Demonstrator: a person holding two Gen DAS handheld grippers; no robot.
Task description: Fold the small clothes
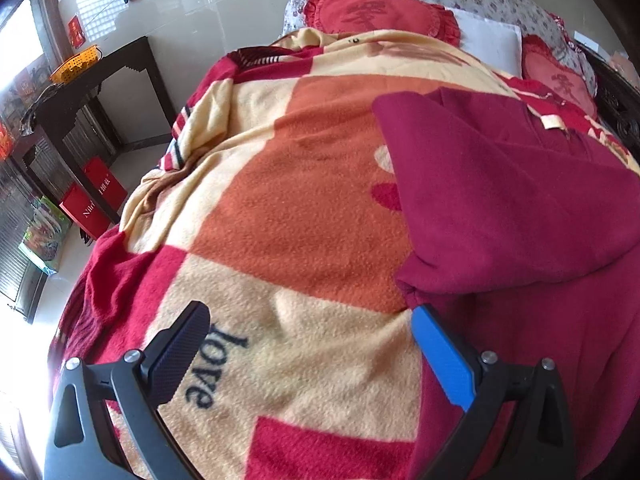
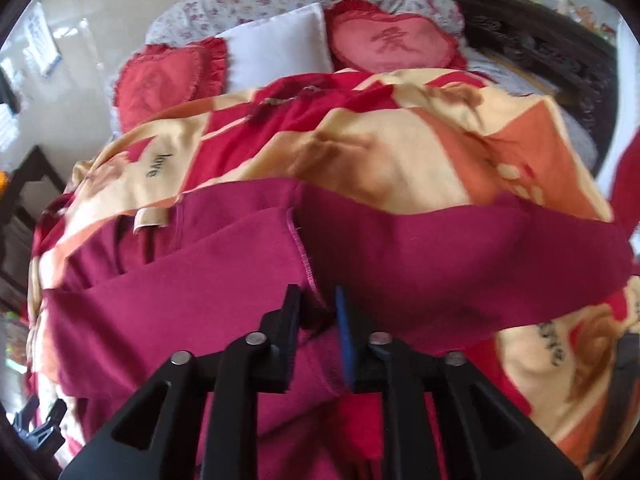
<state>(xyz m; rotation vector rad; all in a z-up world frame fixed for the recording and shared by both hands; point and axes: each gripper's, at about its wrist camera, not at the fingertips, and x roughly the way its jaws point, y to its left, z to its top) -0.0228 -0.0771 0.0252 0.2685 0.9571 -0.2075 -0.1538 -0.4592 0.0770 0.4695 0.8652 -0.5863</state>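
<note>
I see a bed with a checked blanket (image 1: 280, 184) and heart pillows (image 2: 392, 46); my left gripper (image 1: 308, 344) gapes wide, holding nothing; my right gripper (image 2: 318, 308) pinches the dark red cloth (image 2: 440, 256).

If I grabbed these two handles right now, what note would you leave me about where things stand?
Left gripper: open, holding nothing, hovering over the blanket beside the garment's edge.
Right gripper: shut on the maroon garment, pinching a fold of it near a raw seam edge.
The garment lies partly folded on the blanket, one layer already laid over another, label showing near the far side. Pillows sit at the head of the bed.
Done: at least one fold, it seems.
Left: probably finish the fold the right gripper is carrying, then flatten and tidy it.
</note>
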